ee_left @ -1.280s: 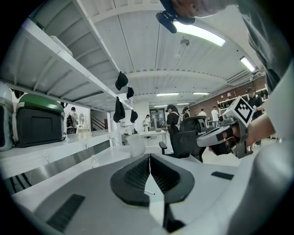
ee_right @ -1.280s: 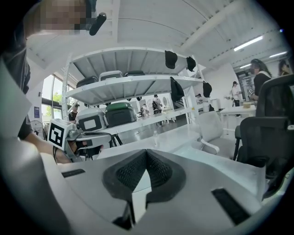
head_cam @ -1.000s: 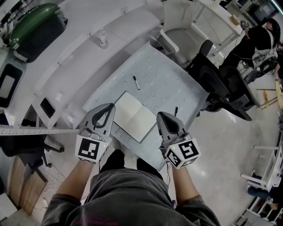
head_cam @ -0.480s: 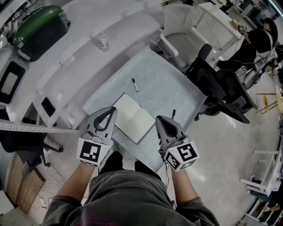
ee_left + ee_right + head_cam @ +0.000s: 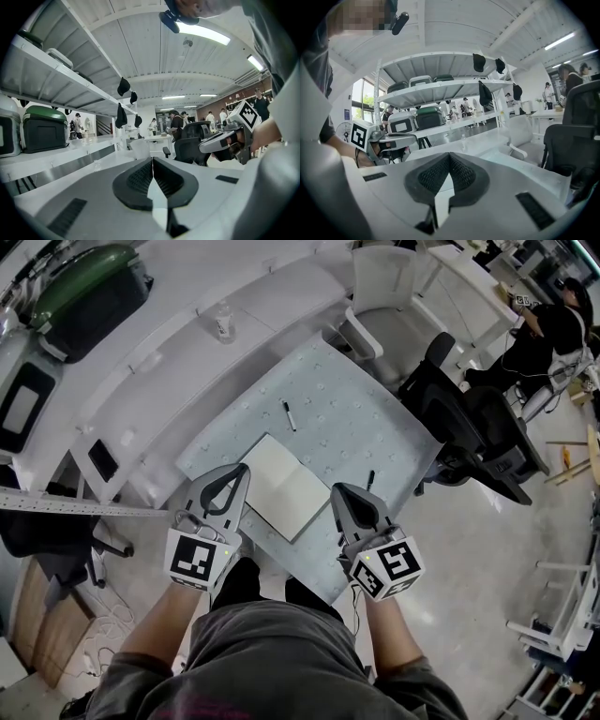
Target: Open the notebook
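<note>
A cream notebook [image 5: 281, 486] lies flat on the pale dotted table [image 5: 347, 418], near its front edge; I cannot tell whether it is open or closed. My left gripper [image 5: 241, 470] hovers at the notebook's left corner, jaws shut and empty. My right gripper [image 5: 338, 487] hangs just off its right side, also shut with nothing in it. In the left gripper view the pads of the left gripper [image 5: 152, 160] meet, and the right gripper [image 5: 224, 140] shows beyond. In the right gripper view the right gripper [image 5: 450, 155] is closed at its tips, with the left gripper [image 5: 391, 138] at left.
A black pen [image 5: 289, 415] lies on the table beyond the notebook, and a second dark pen [image 5: 371, 478] lies near the right edge. Black office chairs [image 5: 464, 423] crowd the table's right side. White benches with a small bottle [image 5: 222, 324] and a green case [image 5: 80, 292] run along the left.
</note>
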A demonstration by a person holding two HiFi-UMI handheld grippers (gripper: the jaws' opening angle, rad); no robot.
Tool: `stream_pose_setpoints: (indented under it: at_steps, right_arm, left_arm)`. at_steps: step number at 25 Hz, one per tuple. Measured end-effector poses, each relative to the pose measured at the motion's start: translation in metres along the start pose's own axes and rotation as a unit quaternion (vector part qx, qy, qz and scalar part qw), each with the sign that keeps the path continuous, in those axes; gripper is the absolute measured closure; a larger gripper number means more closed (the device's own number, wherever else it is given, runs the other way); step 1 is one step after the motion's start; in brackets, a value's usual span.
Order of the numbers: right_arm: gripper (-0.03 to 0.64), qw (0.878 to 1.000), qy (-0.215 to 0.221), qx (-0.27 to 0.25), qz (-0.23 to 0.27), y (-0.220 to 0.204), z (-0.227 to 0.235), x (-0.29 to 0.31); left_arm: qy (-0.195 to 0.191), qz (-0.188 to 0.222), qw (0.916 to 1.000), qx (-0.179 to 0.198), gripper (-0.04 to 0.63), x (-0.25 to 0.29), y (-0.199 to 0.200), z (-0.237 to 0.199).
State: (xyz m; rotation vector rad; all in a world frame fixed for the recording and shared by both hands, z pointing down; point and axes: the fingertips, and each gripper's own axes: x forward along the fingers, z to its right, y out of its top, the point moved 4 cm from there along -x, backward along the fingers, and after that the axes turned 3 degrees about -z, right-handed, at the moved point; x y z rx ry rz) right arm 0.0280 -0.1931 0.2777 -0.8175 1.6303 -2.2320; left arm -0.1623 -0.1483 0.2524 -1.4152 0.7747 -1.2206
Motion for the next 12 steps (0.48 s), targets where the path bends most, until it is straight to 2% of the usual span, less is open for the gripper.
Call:
stream_pose_setpoints:
  at_steps: [12]
  right_arm:
    - [0.617,1.000,-0.001,0.001,-0.003,-0.0027,0.0037,0.0037]
  left_arm:
    - [0.003,-0.008,0.9999,-0.009,0.591,0.0042,-0.0069,-0.0007]
